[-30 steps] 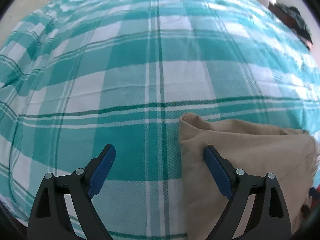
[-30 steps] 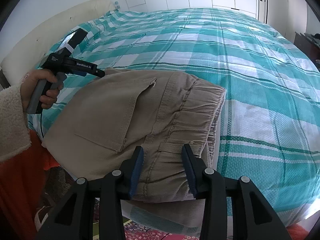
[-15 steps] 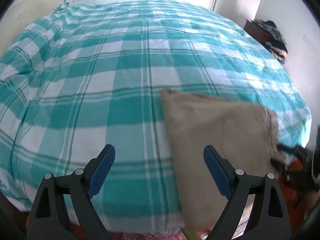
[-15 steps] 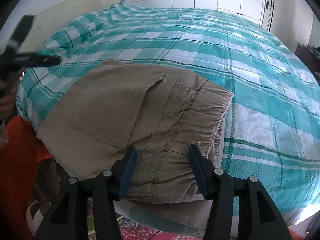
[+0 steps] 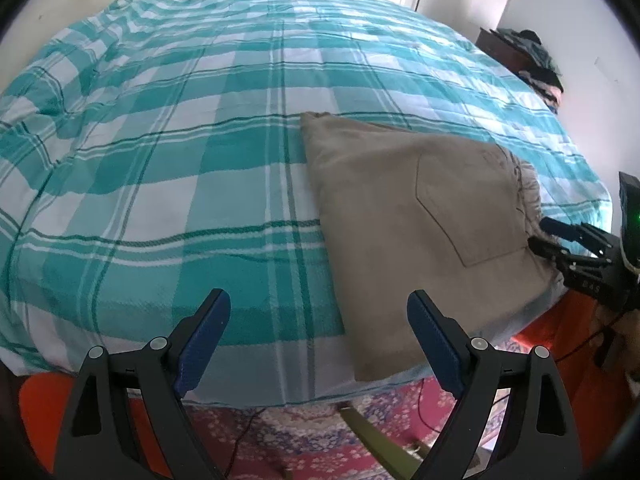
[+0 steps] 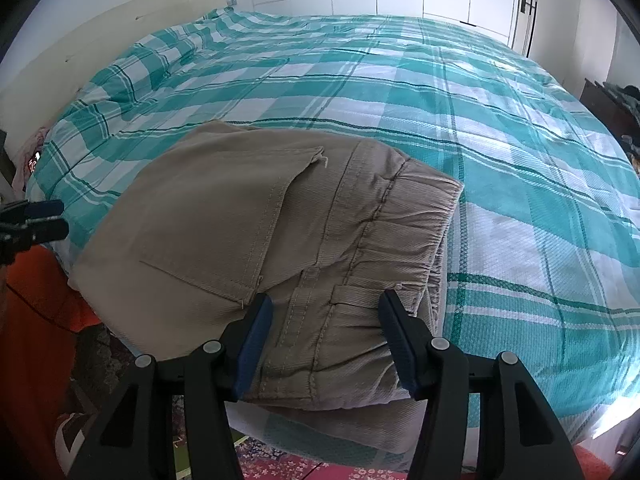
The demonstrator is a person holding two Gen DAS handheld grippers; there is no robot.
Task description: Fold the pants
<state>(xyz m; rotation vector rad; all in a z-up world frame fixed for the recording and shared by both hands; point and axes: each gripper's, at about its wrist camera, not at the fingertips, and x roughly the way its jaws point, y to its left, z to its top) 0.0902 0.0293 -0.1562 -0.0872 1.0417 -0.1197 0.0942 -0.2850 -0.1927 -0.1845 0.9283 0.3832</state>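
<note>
The tan pants [image 5: 404,216] lie folded in a compact stack at the near edge of the bed, back pocket up; they also fill the middle of the right wrist view [image 6: 280,232]. My left gripper [image 5: 318,340] is open and empty, held back above the bed's edge, left of the pants. My right gripper [image 6: 326,336] is open with its jaws on either side of the elastic waistband end, not clamped on it. The right gripper also shows at the right edge of the left wrist view [image 5: 560,236].
The bed has a teal and white plaid cover [image 5: 180,128]. A cream headboard [image 6: 100,40] stands at the far left. A dark dresser with piled clothes [image 5: 528,56] is by the right wall. A patterned red rug [image 5: 320,440] lies below the bed's edge.
My left gripper has pulled back and up from the pants' far corner. My right gripper's jaws have opened wider around the waistband and drawn back a little.
</note>
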